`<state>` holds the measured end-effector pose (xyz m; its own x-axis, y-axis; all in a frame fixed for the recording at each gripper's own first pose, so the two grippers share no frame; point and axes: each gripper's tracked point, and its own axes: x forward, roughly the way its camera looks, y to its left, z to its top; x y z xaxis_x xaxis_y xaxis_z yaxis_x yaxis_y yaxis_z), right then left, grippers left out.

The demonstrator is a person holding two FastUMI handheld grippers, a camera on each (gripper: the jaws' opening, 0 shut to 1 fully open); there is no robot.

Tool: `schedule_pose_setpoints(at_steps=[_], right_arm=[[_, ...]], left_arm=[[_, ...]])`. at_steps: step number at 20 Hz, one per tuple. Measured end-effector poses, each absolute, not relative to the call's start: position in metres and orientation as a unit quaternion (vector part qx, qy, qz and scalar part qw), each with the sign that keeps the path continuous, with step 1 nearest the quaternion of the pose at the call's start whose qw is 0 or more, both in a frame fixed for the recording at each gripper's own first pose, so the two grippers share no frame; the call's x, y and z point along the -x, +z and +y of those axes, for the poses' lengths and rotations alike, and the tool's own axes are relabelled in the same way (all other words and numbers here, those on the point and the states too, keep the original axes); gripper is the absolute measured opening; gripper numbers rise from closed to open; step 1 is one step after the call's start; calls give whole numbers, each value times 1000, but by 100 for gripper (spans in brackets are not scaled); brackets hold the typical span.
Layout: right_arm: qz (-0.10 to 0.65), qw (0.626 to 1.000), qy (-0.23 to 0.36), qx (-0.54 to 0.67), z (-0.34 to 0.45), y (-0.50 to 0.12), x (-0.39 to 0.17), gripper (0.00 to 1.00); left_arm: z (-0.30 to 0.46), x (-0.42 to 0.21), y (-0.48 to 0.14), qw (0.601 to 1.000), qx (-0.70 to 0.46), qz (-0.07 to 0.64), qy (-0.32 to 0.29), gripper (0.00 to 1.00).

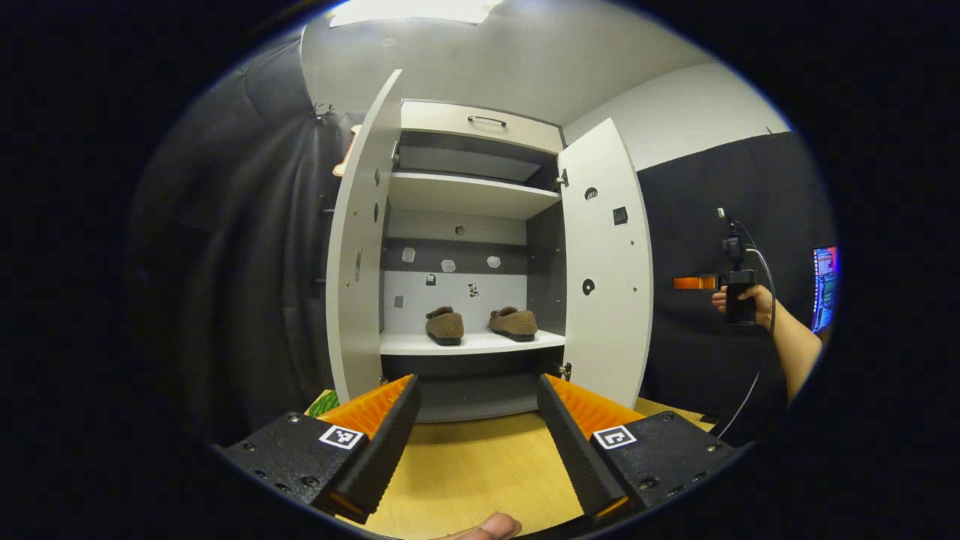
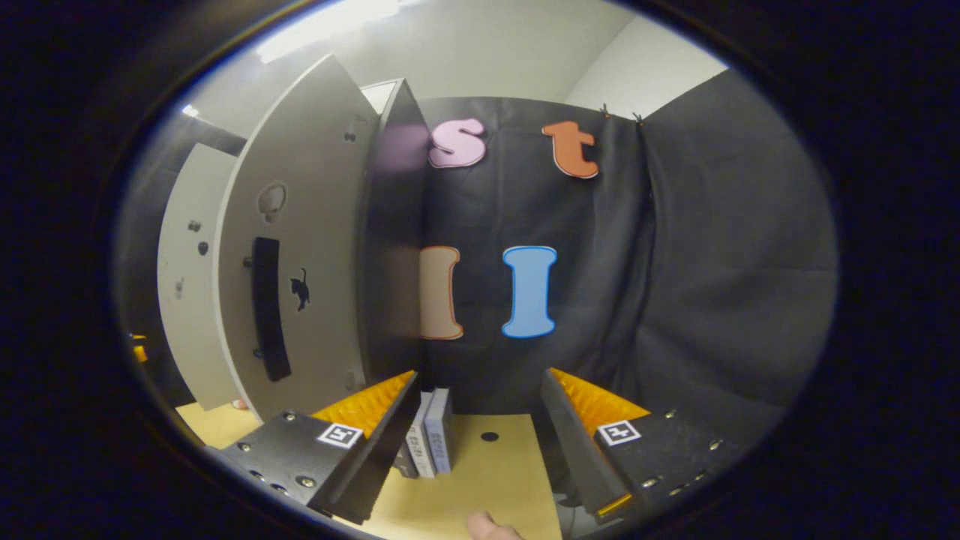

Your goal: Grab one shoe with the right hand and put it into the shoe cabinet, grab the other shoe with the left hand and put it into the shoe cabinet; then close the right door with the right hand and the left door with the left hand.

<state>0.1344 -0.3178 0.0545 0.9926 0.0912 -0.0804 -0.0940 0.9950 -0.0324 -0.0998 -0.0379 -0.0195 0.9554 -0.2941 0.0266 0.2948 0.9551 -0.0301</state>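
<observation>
Two brown shoes, the left shoe [image 1: 445,325] and the right shoe [image 1: 514,322], stand side by side on the lower shelf [image 1: 472,343] of the white shoe cabinet [image 1: 480,124]. Both doors are swung open: the left door [image 1: 360,247] and the right door [image 1: 607,262]. My left gripper [image 1: 477,382] is open over the table in front of the cabinet, holding nothing. A hand holds my right gripper [image 1: 739,296] out to the right of the right door. In the right gripper view, that gripper [image 2: 480,375] is open and empty beside the right door's outer face [image 2: 315,247], near its black handle [image 2: 270,307].
The wooden table [image 1: 472,465] carries the cabinet. A few upright books [image 2: 431,442] stand by the cabinet's side. Black cloth [image 2: 712,262] closes the booth behind and to the right. A lit screen [image 1: 823,289] is at the far right. The upper shelf [image 1: 472,195] is bare.
</observation>
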Motion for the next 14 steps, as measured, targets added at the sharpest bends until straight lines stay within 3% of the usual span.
schedule_pose_setpoints(at_steps=[14], right_arm=[[72,992,83,58,-209,46,-156,98]], left_arm=[[12,95,-44,994,28,10,-109,96]])
